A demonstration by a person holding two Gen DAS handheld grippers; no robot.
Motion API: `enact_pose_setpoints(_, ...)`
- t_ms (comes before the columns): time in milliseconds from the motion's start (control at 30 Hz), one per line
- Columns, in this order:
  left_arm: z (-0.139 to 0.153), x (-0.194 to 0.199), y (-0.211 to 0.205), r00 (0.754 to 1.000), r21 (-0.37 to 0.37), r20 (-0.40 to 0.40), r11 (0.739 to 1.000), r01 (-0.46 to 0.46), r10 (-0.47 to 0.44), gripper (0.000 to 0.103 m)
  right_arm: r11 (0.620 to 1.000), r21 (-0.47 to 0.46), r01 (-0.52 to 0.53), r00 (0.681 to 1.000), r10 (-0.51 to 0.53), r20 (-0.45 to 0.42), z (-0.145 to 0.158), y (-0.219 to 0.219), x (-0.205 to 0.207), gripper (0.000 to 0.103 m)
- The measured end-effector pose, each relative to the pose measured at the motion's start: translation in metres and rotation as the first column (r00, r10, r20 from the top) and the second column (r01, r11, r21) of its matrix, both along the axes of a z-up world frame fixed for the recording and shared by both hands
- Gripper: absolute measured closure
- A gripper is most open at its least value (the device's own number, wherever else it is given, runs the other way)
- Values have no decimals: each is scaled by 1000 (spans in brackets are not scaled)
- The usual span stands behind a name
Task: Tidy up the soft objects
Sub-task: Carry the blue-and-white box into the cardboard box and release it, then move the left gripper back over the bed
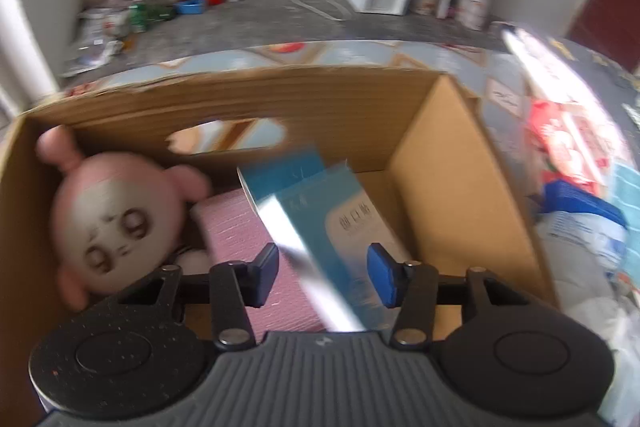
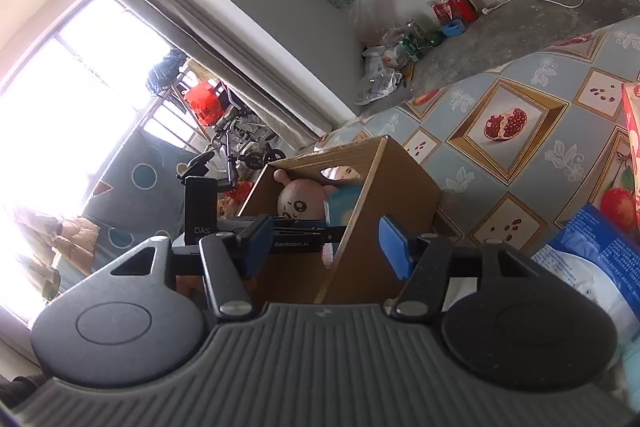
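Inside the cardboard box [image 1: 436, 163], seen from the left wrist camera, a teal carton [image 1: 320, 227] leans tilted between the pads of the left gripper [image 1: 324, 275]. The jaws stand partly apart, and neither pad presses on the carton; a narrow gap shows on each side. The carton's lower end rests on a pink foam pad [image 1: 248, 251] lying on the box floor. Left of the carton, against the box's left wall, sits a pink plush doll [image 1: 116, 223] with a pale face, its head close to the far wall below the hand-hole cut-out. The box's right inner wall is bare, and the space just inside it is open floor. Outside the box, to its right, lie a blue-and-white plastic pack [image 1: 580, 219] and a red-and-white packet [image 1: 560, 143], both blurred.

From the right wrist camera the right gripper [image 2: 326, 243] hovers outside the box's near corner, jaws about half open with nothing between them. Through its fingers the box [image 2: 404, 183] shows the doll [image 2: 300, 201] and the carton [image 2: 344, 203] within. The box stands on a patterned tablecloth [image 2: 520, 131] printed with fruit. The blue-and-white pack [image 2: 600, 251] lies to the box's right.
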State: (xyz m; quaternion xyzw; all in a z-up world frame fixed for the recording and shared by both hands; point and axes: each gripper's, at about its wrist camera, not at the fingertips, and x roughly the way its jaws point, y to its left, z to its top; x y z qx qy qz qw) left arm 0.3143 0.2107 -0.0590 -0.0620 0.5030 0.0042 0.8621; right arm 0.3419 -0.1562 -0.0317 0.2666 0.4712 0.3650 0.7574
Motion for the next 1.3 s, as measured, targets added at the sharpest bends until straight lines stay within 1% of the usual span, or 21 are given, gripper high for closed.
enact_pose_setpoints(67, 4, -6, 3, 999, 4, 12, 999, -33, 33, 52, 1000, 0, -4, 1000, 4, -3, 0, 1, 0, 43)
enact_pose_setpoints(133, 4, -9, 5, 999, -5, 17, 999, -43, 43, 56, 1000, 0, -7, 1000, 7, -4, -2, 2, 1, 43)
enact_pose_setpoints(167, 3, -9, 4, 999, -7, 11, 999, -42, 42, 61, 1000, -1, -8, 1000, 8, -3, -2, 3, 1, 43)
enact_pose_setpoints(200, 1, -8, 4, 999, -16, 7, 999, -38, 38, 70, 1000, -1, -8, 1000, 8, -4, -3, 4, 1, 43)
enact_pose_setpoints(267, -1, -6, 2, 999, -40, 15, 999, -37, 38, 78, 1000, 2, -10, 1000, 10, -9, -4, 4, 0, 43)
enact_pose_setpoints(300, -1, -4, 0, 999, -40, 21, 999, -29, 29, 83, 1000, 2, -10, 1000, 10, -13, -5, 4, 0, 43)
enact_pose_setpoints(400, -3, 5, -12, 999, -15, 44, 1000, 4, -3, 87, 1000, 0, -15, 1000, 15, -16, -6, 5, -2, 43)
enact_pose_setpoints(500, -8, 14, -19, 999, -12, 45, 1000, 20, -20, 87, 1000, 0, -16, 1000, 16, -17, -7, 3, -5, 43)
enact_pose_setpoints(567, -10, 17, -23, 999, 7, 50, 1000, 12, -12, 86, 1000, -1, -11, 1000, 11, -17, -7, 1, -6, 43)
enact_pose_setpoints(667, -9, 18, -20, 998, -10, 57, 1000, -5, 5, 85, 1000, -6, -1, 1000, 1, -14, -7, -5, -8, 43)
enact_pose_setpoints(733, -5, 15, -17, 997, -8, 72, 1000, -24, 24, 80, 1000, -11, 7, 1000, -8, -10, -6, -10, -11, 43)
enact_pose_setpoints(800, 4, 9, -17, 995, 9, 98, 999, -35, 34, 65, 1000, -11, 19, 1000, -19, -7, -4, -15, -15, 41)
enact_pose_setpoints(867, 16, 2, -18, 991, 27, 123, 998, -48, 44, 58, 999, -18, 38, 999, -38, 4, 0, -23, -20, 40)
enact_pose_setpoints(900, 23, -2, -19, 989, 35, 136, 998, -55, 50, 53, 998, -27, 51, 999, -50, 16, 3, -27, -23, 39)
enact_pose_setpoints(933, 32, -7, -20, 987, 39, 151, 997, -63, 57, 51, 997, -40, 66, 997, -64, 31, 7, -31, -27, 39)
enact_pose_setpoints(1033, 61, -30, -23, 975, 35, 209, 996, -82, 73, 44, 989, -88, 122, 990, -115, 88, 23, -47, -42, 34)
enact_pose_setpoints(1067, 72, -40, -25, 970, 29, 231, 996, -86, 77, 39, 983, -108, 148, 985, -136, 110, 29, -54, -48, 31)
enact_pose_setpoints(1100, 84, -51, -28, 963, 16, 258, 996, -90, 83, 33, 976, -128, 176, 978, -158, 135, 36, -62, -55, 30)
enact_pose_setpoints(1133, 96, -64, -31, 953, -2, 291, 996, -86, 82, 30, 968, -146, 203, 971, -179, 160, 44, -70, -62, 27)
enact_pose_setpoints(1200, 118, -93, -40, 928, -31, 366, 997, -64, 71, 17, 949, -181, 259, 952, -220, 213, 59, -87, -78, 24)
enact_pose_setpoints(1300, 145, -139, -61, 890, -50, 453, 998, -36, 55, 9, 912, -226, 343, 919, -277, 280, 79, -116, -105, 21)
